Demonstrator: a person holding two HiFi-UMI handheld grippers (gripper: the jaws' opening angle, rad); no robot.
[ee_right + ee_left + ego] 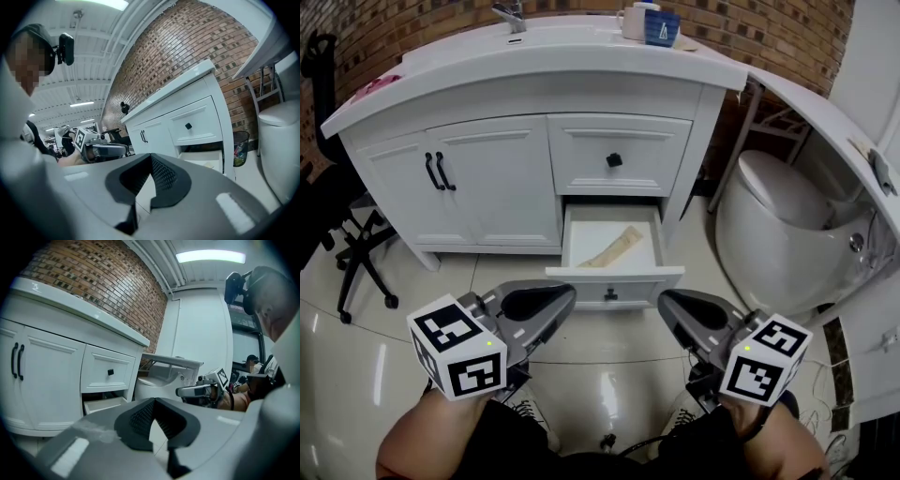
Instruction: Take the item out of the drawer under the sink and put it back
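Observation:
The lower drawer (614, 279) of the white sink cabinet stands pulled out. A flat tan item (614, 248) lies slantwise on its bottom. My left gripper (565, 298) hovers low in front of the drawer, to its left, shut with nothing in it. My right gripper (667, 302) hovers at the same height to the right, also shut and empty. Both tips stop short of the drawer front. In the left gripper view the shut jaws (153, 404) point past the open drawer (101, 404). In the right gripper view the shut jaws (150, 159) face the drawer (206, 161).
Above the open drawer is a shut drawer with a black knob (614, 160). Cabinet doors with black handles (439, 172) are to the left. A white toilet (769, 216) stands at the right, a black office chair (347, 234) at the left. Cups (652, 23) sit on the counter.

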